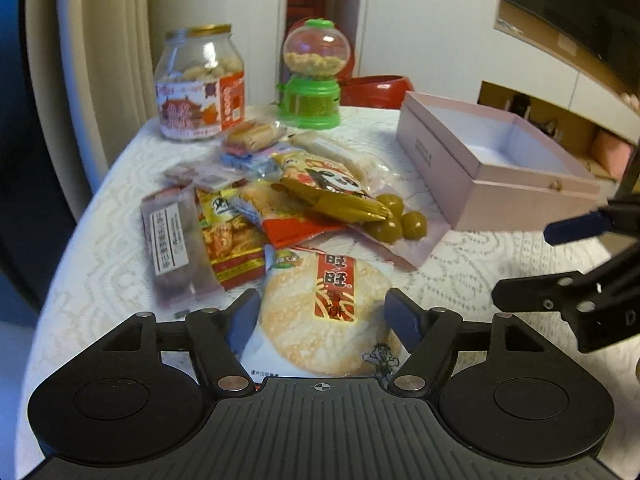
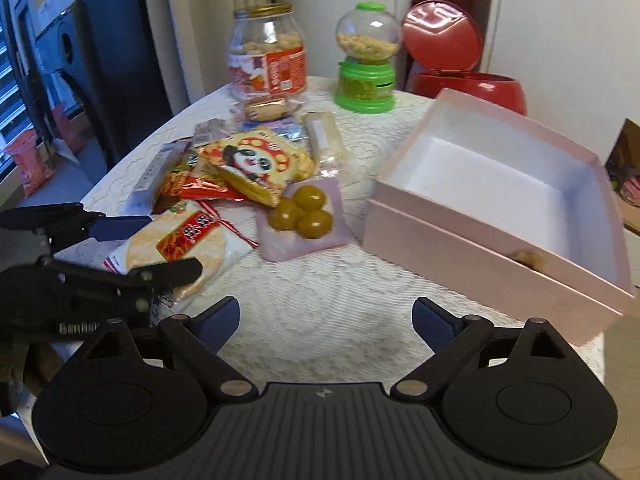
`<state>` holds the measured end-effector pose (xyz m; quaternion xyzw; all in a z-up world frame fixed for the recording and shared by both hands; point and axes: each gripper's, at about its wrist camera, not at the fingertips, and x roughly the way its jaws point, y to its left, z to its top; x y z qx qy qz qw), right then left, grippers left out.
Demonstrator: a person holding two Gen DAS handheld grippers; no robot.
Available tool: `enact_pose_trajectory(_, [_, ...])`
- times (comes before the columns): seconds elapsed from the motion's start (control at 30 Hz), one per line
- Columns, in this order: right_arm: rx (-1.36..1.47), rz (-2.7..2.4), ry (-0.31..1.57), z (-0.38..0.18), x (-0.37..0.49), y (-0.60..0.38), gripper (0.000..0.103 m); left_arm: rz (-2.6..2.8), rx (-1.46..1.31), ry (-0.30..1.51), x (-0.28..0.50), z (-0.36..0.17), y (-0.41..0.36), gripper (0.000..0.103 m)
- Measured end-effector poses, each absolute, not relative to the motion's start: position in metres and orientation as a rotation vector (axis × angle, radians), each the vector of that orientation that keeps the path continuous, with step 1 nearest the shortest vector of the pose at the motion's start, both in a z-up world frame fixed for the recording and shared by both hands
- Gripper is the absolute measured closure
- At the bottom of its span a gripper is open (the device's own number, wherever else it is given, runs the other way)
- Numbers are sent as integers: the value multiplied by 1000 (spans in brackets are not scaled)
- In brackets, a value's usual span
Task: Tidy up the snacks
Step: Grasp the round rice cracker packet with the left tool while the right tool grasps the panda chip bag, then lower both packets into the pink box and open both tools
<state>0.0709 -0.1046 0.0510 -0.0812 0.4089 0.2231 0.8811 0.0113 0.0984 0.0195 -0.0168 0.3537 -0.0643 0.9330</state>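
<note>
White lace-cloth table by a curtain and wall. Snack pile sits mid-table; pink box lies open at 3 o'clock of it, its white inside bare. Biscuit jar and green candy dispenser stand at 12. Left gripper: jaws spread wide, straddling the rice-cracker pack, pads not pressing. Right gripper: jaws spread, only cloth btwn them.
</note>
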Motion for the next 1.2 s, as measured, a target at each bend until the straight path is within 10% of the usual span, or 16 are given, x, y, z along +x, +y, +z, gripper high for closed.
enact_pose_trajectory(0.5, [10,524,995,80,187,-11,10,-181,125,734,1,12,86,20])
enact_pose_trajectory(0.63, [48,461,1133,41,217,9,33,-141,61,729,-2,12,116,21])
enact_pose_trajectory(1.2, [-26,472,984,85,61,-158,44,-313,-2,614,-24,41,84,22])
